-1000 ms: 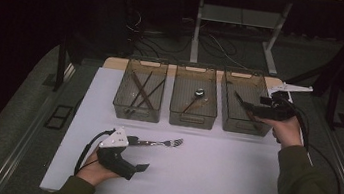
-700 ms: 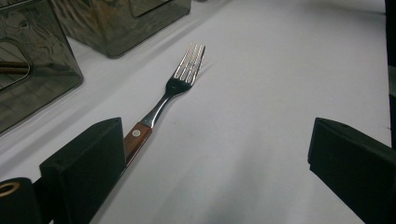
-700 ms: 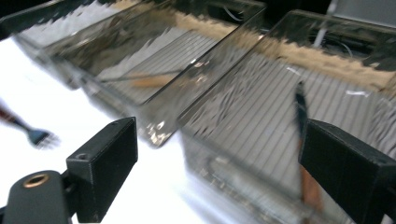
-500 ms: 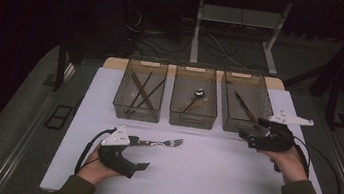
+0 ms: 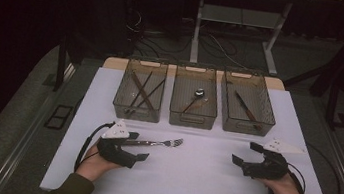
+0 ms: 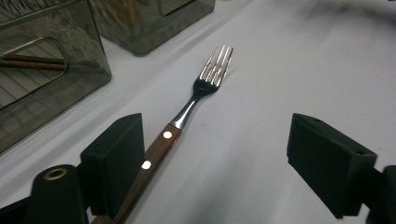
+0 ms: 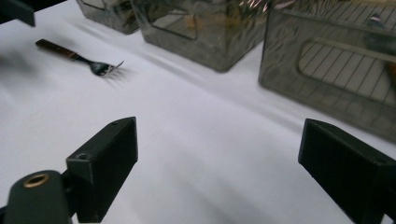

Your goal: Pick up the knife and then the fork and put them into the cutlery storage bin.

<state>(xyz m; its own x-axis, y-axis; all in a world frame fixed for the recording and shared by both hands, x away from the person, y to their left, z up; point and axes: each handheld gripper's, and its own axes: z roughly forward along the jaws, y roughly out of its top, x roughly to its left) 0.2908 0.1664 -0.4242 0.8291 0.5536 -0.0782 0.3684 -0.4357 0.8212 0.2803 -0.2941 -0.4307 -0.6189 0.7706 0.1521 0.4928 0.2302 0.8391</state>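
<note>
The fork [image 6: 187,116] lies flat on the white surface [image 5: 200,176] near its left front part, tines toward the bins. The left gripper [image 5: 139,148] straddles the wooden handle, jaws closing, still a gap on one side. Center the handle between them first. The right gripper [image 5: 245,154] hangs open, empty.

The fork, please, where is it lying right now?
In the high view the fork lies on the white table at the left, its handle between the left gripper's fingers, just before the left bin.
</note>
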